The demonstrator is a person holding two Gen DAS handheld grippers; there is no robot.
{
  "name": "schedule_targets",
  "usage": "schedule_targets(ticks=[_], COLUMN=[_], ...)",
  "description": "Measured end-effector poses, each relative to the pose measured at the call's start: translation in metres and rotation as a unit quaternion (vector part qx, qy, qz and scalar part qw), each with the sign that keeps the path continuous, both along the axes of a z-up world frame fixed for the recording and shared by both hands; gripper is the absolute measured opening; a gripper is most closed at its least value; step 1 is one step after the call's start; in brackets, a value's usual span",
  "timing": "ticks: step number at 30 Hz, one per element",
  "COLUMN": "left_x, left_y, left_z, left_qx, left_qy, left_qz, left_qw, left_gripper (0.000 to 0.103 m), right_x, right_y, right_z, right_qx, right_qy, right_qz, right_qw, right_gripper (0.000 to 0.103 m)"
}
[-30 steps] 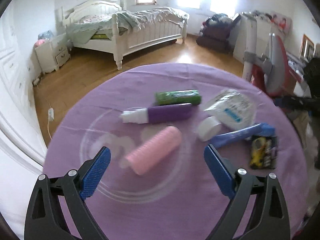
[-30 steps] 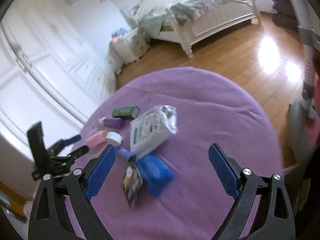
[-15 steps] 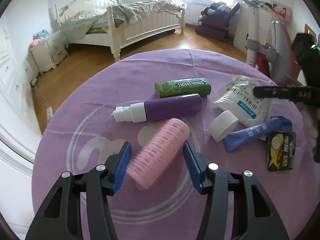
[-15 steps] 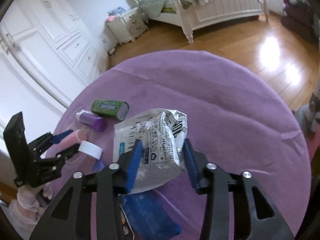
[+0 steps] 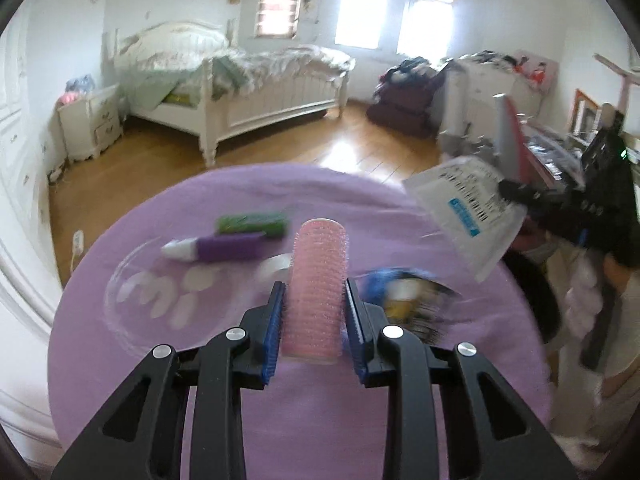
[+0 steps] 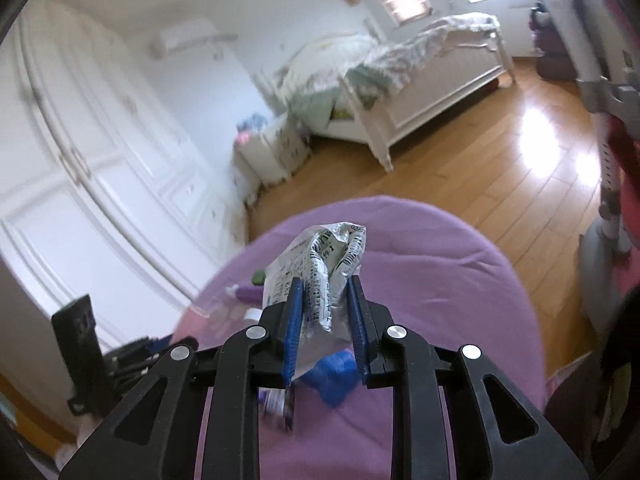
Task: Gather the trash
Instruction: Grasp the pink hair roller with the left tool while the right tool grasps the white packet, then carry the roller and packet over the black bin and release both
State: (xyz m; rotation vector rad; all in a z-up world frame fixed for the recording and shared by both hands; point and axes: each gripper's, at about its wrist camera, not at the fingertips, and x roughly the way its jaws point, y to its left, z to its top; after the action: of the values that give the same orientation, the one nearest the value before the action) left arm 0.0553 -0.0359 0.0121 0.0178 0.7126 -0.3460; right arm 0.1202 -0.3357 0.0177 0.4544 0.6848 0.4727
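Tongs, left point(image 5: 314, 300): just closed onto pink hair roller point(image 5: 316, 288), clamped between both pads, raised off purple counter point(image 5: 240, 420) | right tongs point(image 6: 325, 312): just closed, pinching crumpled silver wrapper point(image 6: 320, 264) above counter | on counter: green pack point(image 5: 252, 224), purple bottle point(image 5: 224, 247), blue packet point(image 6: 334, 376).

pink hair roller point(image 5: 316, 288), purple tablecloth point(image 5: 224, 420), blue fingers point(image 5: 275, 332)

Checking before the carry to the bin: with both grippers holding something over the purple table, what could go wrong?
The crumpled plastic packet is thin and pinched loosely in the right gripper, so it may slide out. The pink hair roller sticks out well past the left gripper and could tip or roll free.
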Motion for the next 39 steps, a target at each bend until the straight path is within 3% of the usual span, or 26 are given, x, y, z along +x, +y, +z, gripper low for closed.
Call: schedule_targets(ticks=[7,14,21,32,39], left_x=[-0.032,-0.042,-0.049,-0.050,-0.037], left_y=[-0.103,-0.195,-0.264,-0.331,-0.369], left_z=[0.030,0.041,0.039,0.019,-0.014], left_qx=[-0.005,0.001,0.019,0.038,0.034], left_qy=[-0.027,-0.048,-0.057,-0.042,-0.007], left_qz=[-0.072,-0.147,-0.192,-0.249,-0.279], left_qw=[0.9970,0.9881,0.9795,0.9668,0.9595], left_gripper=[0.029,0.029,0.029,0.029,0.029], right_x=[-0.064,-0.128,-0.167,-0.195,-0.195], right_y=[-0.092,-0.193,-0.269,-0.327,-0.345], right_z=[0.014,0.024,0.008,-0.033,-0.060], right_qx=[0.066,0.083,0.090,0.082,0.055], right_qy=[-0.011,-0.037,-0.038,-0.006,0.019], right_qz=[-0.045,-0.125,-0.190,-0.259,-0.295], right_qw=[0.997,0.988,0.977,0.962,0.954], right_gripper=[0.023,0.023,0.023,0.023,0.023])
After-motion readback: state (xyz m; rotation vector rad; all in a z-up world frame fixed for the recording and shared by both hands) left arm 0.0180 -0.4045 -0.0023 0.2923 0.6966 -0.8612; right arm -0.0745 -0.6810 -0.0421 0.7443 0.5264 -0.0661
